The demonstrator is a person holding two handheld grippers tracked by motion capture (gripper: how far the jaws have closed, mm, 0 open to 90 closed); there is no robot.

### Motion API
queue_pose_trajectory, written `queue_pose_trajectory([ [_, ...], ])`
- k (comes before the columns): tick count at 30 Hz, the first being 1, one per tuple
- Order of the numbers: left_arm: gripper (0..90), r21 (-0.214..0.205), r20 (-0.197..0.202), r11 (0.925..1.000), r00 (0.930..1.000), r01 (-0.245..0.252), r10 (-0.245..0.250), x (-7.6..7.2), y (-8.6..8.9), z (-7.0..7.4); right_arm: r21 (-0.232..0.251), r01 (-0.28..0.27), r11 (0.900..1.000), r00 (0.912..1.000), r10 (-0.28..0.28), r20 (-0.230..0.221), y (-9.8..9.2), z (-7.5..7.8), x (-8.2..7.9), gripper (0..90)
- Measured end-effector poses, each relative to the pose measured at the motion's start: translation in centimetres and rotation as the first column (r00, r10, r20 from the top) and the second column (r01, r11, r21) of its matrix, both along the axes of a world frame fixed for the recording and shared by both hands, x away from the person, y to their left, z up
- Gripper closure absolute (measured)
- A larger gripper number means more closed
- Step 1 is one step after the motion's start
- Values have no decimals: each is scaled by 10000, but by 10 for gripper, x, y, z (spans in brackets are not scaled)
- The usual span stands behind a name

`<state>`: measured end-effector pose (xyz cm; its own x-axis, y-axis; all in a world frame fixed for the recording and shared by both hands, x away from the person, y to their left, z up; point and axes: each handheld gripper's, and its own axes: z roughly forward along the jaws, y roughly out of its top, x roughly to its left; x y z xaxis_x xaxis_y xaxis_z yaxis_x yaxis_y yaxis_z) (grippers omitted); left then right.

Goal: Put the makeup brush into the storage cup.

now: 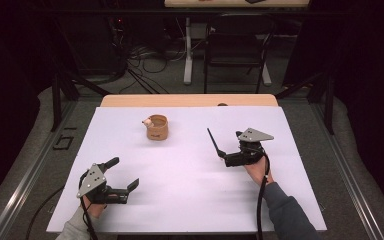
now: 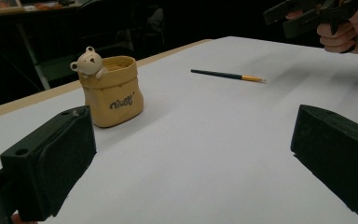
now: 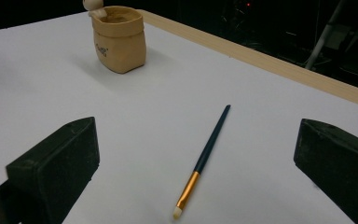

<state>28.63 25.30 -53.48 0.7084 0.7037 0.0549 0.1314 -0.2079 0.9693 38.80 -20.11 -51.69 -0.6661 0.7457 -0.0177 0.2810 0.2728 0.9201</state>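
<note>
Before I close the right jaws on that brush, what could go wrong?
The brush lies flat on the white sheet, so the right gripper's wide-open jaws may scrape the sheet or roll the thin handle away. The bear pot looks light and could tip when loaded.

A white sheet covers the counter (image 1: 190, 165), leaving a wooden strip bare along its far edge. Beyond that edge, a black chair (image 1: 237, 47) and tangled cables (image 1: 145, 55) sit on grey floor (image 1: 170, 80). The surrounding room is dark.
</note>
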Motion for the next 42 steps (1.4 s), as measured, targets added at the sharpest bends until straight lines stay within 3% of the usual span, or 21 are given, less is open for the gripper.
queue_pose_trajectory([
  [11,0,-35,-8,10000,10000,-22,22,0,0,0,-37,82,10000,9999,-83,-115,8,7,9,0],
  [16,0,-19,-3,10000,10000,-4,4,0,0,0,-474,61,9989,9992,-79,-382,15,5,11,0],
  [23,0,-23,-5,10000,10000,14,-14,0,0,0,-531,364,9979,9950,-412,-912,20,11,19,10],
  [24,0,-23,-11,10000,10000,19,-19,0,0,0,-652,388,9971,9913,-467,-1233,22,11,23,10],
  [28,0,-22,-10,10000,10000,23,-23,0,0,0,-917,369,9951,9846,-519,-1671,26,11,28,9],
  [35,0,-16,1,10000,10000,49,-49,-1,0,0,-1459,205,9891,9749,-521,-2164,34,15,34,13],
  [42,0,-9,4,10000,10000,47,-47,-1,0,0,-1985,71,9801,9593,-627,-2752,43,21,44,13],
])
